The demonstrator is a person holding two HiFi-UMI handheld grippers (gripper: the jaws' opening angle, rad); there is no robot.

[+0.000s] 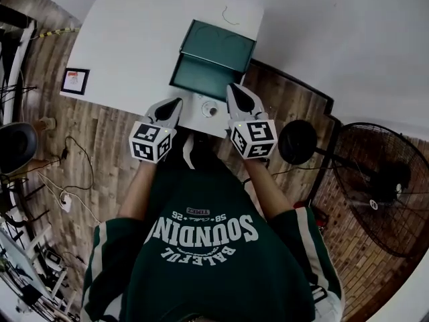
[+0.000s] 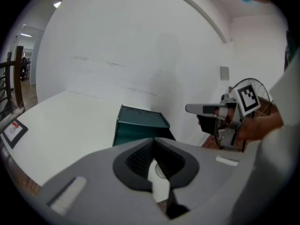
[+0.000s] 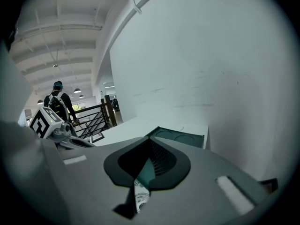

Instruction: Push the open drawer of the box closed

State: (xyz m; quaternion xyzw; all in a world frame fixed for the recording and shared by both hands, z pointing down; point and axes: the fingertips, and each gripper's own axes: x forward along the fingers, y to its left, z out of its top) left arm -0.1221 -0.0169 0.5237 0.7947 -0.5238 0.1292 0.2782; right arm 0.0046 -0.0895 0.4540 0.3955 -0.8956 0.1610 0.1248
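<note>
A dark green box (image 1: 218, 45) stands on the white table (image 1: 134, 39), with its open drawer (image 1: 201, 80) pulled out toward me. My left gripper (image 1: 178, 102) hovers just left of the drawer's front corner, jaws shut and empty. My right gripper (image 1: 232, 86) is at the drawer's right front corner, its tips met with nothing between them; whether it touches the drawer I cannot tell. In the left gripper view the box (image 2: 140, 121) lies beyond the shut jaws (image 2: 154, 140). In the right gripper view the box (image 3: 181, 137) shows past the jaws (image 3: 151, 140).
A small round object (image 1: 210, 110) lies on the table's near edge between the grippers. A framed card (image 1: 74, 80) sits at the table's left corner. A black round stool (image 1: 297, 141) and a floor fan (image 1: 385, 186) stand to the right. A wall is behind the box.
</note>
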